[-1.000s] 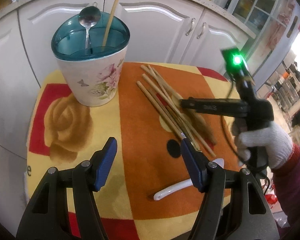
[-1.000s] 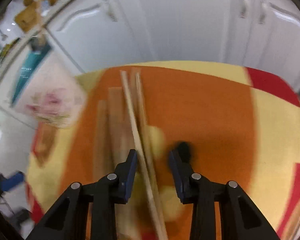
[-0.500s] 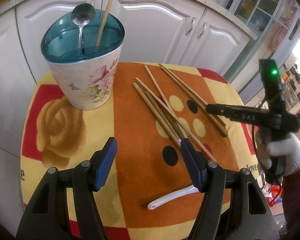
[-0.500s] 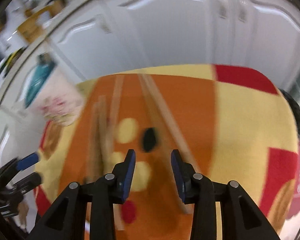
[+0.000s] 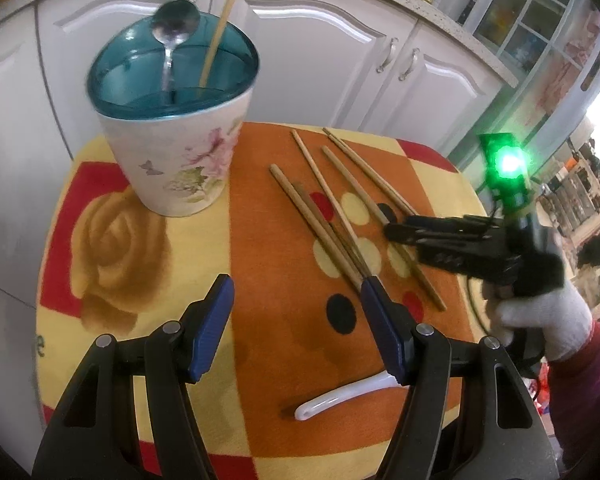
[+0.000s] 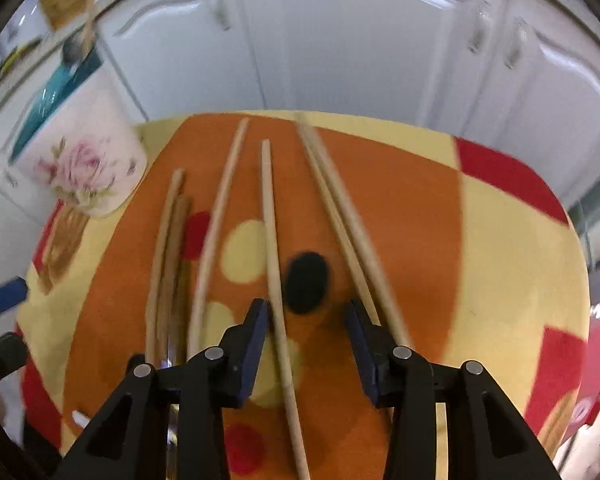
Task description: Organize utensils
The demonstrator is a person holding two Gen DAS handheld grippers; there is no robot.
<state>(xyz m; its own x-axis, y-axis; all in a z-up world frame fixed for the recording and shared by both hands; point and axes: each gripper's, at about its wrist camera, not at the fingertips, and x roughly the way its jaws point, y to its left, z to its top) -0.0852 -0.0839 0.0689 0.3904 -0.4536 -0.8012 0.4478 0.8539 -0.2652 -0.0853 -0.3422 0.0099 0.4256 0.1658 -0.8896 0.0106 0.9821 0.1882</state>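
Both grippers are hanging released over loose chopsticks (image 6: 272, 248) lying on a patterned cloth (image 5: 260, 240): the right gripper (image 6: 306, 320) directly above them, the left gripper (image 5: 296, 312) nearer a flowered utensil pot (image 5: 176, 160).

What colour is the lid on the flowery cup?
The lid is see-through teal blue, clearest in the left wrist view.

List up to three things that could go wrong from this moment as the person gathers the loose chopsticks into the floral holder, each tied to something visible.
1. The right gripper is open over closely spaced chopsticks; closing could catch two or nudge neighbours out of line.
2. The holder already has a spoon and a chopstick through its teal lid; another insertion may jam or tip it.
3. The white spoon lies near the table's near edge, under the left gripper; a bump could knock it off.
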